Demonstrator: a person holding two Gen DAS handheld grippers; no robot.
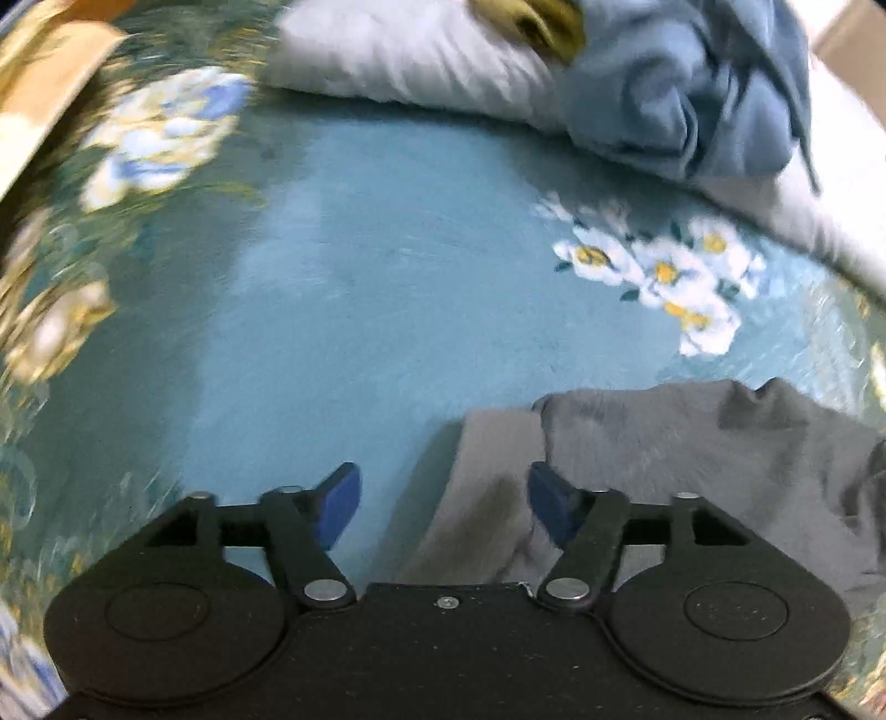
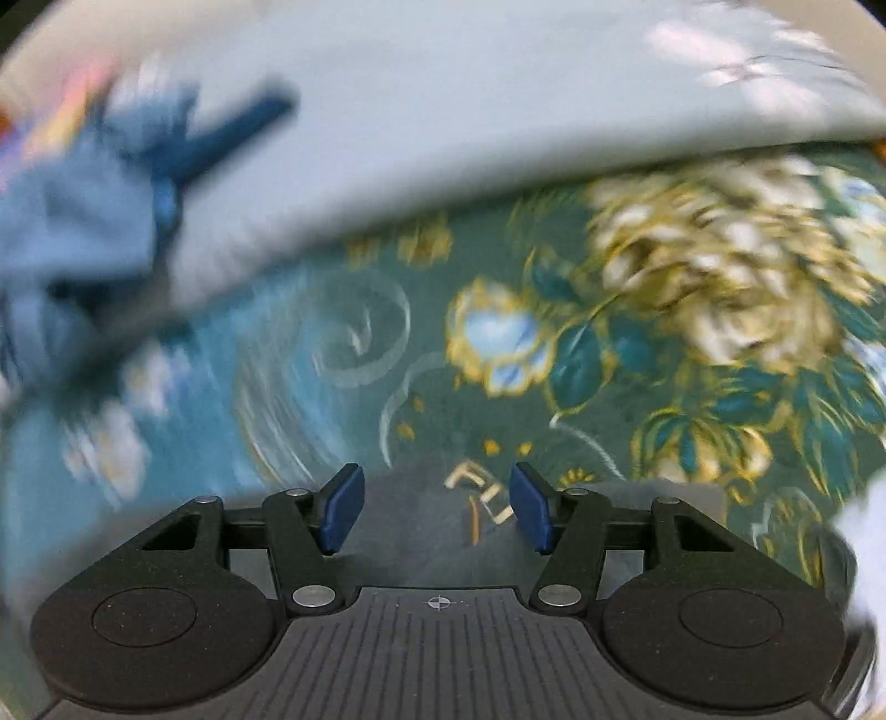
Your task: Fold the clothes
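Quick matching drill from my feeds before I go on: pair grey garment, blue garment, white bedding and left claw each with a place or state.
Things:
1. grey garment
2. blue garment
3. white bedding
4. left claw

Places or states:
A. bunched on the bedding, far side
B. open, nothing gripped
C. along the far edge of the floral sheet
D. nearest, under the claw

Pairs: 1-D, 2-A, 3-C, 4-B

My left gripper [image 1: 437, 512] points steeply down, jaws apart, nothing pinched btwn pads. Right gripper [image 2: 437, 509] same: tipped down, jaws apart, nothing gripped.
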